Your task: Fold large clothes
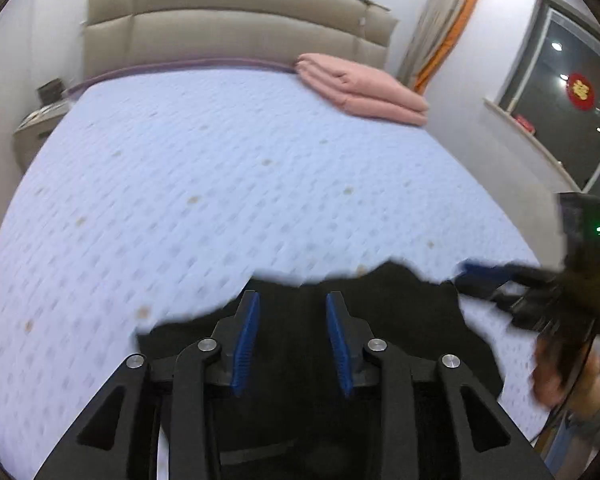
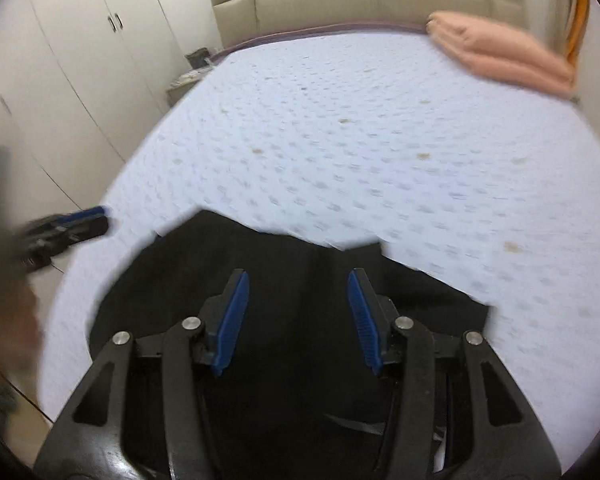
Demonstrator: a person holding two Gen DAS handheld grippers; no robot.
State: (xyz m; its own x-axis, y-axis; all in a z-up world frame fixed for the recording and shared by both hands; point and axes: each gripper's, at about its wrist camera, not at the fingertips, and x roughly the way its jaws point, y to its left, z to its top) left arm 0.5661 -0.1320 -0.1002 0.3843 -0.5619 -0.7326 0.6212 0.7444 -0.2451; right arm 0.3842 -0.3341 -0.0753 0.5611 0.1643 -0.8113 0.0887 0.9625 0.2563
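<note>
A black garment (image 1: 292,320) lies on the near part of a bed with a pale blue patterned sheet (image 1: 220,180). It also shows in the right wrist view (image 2: 292,280). My left gripper (image 1: 294,300) is open above the garment, nothing between its blue pads. My right gripper (image 2: 298,280) is open above the garment too, empty. The right gripper shows in the left wrist view (image 1: 476,276) at the garment's right edge. The left gripper shows blurred in the right wrist view (image 2: 88,220), left of the garment.
A folded pink blanket (image 1: 360,88) lies at the far right corner of the bed by the beige headboard (image 1: 228,28). A nightstand (image 1: 36,124) stands at the far left. White wardrobe doors (image 2: 68,60) line the left side. A window (image 1: 568,108) is at right.
</note>
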